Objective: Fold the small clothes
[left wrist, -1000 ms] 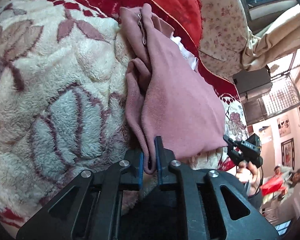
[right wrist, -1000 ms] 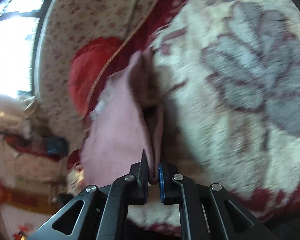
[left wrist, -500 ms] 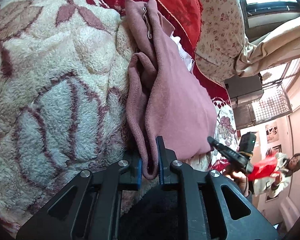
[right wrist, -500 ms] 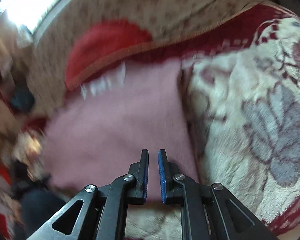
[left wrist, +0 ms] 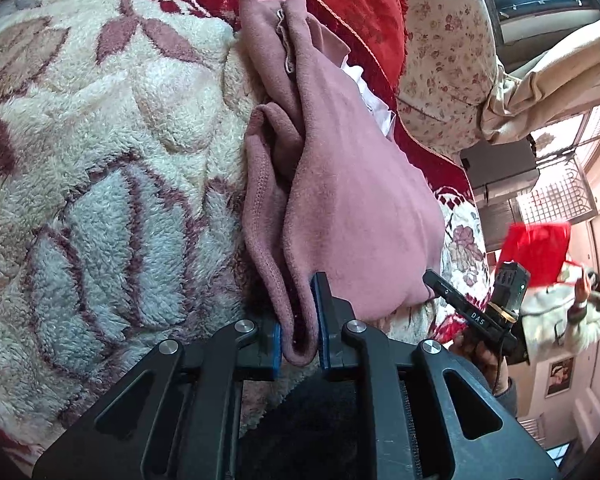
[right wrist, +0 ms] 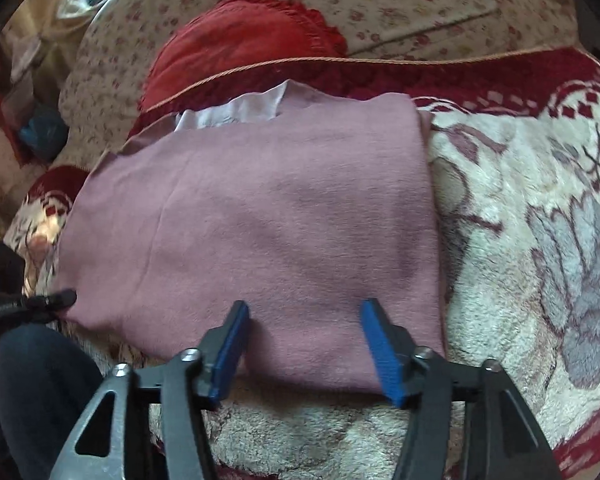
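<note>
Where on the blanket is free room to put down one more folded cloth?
The fluffy leaf-pattern blanket lies bare beside the folded mauve garment, on its right in the right wrist view. A smaller bare strip lies below the garment's near edge. It is crowded at the far edge, where the red cushion meets the garment.

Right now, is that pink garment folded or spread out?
Folded: the pink garment lies doubled into a flat rectangle on the blanket, layered edges visible.

Folded mauve garment [right wrist: 284, 216] on blanket
</note>
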Demonstrator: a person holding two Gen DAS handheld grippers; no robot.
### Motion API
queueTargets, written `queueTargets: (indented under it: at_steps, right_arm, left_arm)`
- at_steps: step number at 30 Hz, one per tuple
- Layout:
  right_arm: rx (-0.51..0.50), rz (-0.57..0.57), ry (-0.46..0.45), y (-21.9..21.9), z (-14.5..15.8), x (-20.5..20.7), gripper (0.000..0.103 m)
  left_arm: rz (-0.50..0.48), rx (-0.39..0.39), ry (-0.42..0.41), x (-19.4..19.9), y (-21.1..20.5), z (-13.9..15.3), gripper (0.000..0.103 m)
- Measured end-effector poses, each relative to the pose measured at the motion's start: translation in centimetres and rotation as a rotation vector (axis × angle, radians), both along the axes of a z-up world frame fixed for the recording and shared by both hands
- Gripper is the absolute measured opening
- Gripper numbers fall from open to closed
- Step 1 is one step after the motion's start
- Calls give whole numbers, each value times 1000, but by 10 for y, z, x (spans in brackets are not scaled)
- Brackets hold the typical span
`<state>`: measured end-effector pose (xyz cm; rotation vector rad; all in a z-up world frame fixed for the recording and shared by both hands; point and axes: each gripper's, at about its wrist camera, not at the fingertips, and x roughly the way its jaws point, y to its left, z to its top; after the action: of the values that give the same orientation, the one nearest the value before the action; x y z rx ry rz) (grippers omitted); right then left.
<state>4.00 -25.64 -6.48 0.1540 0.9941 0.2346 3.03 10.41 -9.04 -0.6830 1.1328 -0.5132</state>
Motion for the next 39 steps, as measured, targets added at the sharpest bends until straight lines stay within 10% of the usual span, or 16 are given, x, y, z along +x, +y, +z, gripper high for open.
queueTargets:
  at_steps: [16,20,29,39]
  right_arm:
    - [133,-75,4,-16,9,1,58]
    - [103,-72,-164,-10,56,0,55]
    - [132,385,18,189,120,107,55]
    - [-50,294,228,315,62,188,55]
  left_arm:
    - [3,-31,15,5,0,-5,13]
    - [3,-12,-16,1,0,-4,13]
    - [26,-37,-57,-5,2,-9,13]
    - [37,-112,-59,-4,10,-16,13]
